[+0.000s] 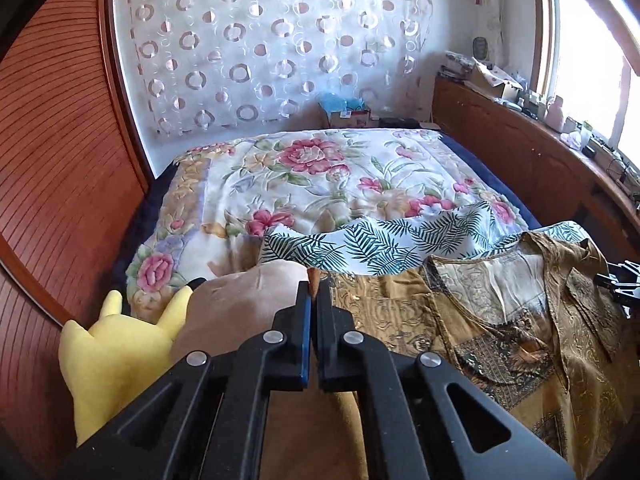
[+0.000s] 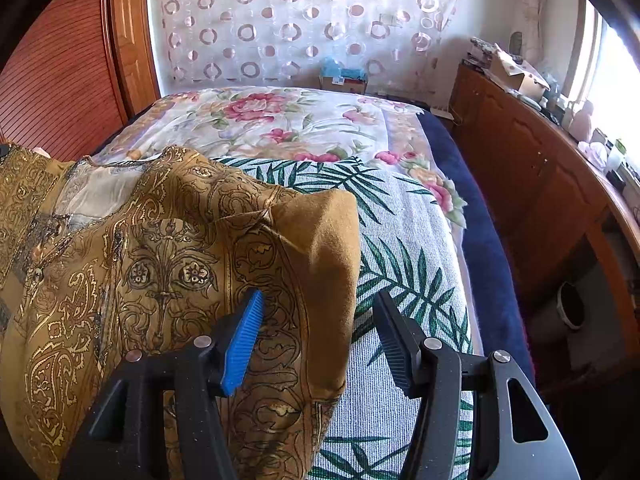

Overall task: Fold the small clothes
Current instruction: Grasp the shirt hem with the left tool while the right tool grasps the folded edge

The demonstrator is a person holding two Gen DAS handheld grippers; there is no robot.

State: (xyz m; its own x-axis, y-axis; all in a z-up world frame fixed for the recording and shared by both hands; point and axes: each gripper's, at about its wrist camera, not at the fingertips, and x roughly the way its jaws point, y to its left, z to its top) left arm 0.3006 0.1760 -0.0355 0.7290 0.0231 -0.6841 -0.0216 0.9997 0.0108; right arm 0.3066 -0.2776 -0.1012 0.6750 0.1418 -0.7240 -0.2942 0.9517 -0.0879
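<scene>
Mustard paisley garment (image 2: 160, 248) spread on the palm-leaf cloth (image 2: 400, 264) covering the bed, one edge pinched in the clenched left gripper (image 1: 314, 280) presumably for folding over, right gripper (image 2: 320, 316) released astride the opposite side, ready to match.

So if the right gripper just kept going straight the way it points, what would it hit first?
Probably the brown patterned garment: its folded edge lies between the open right gripper fingers. Past it is the palm-leaf cloth; depth is hard to judge.
</scene>
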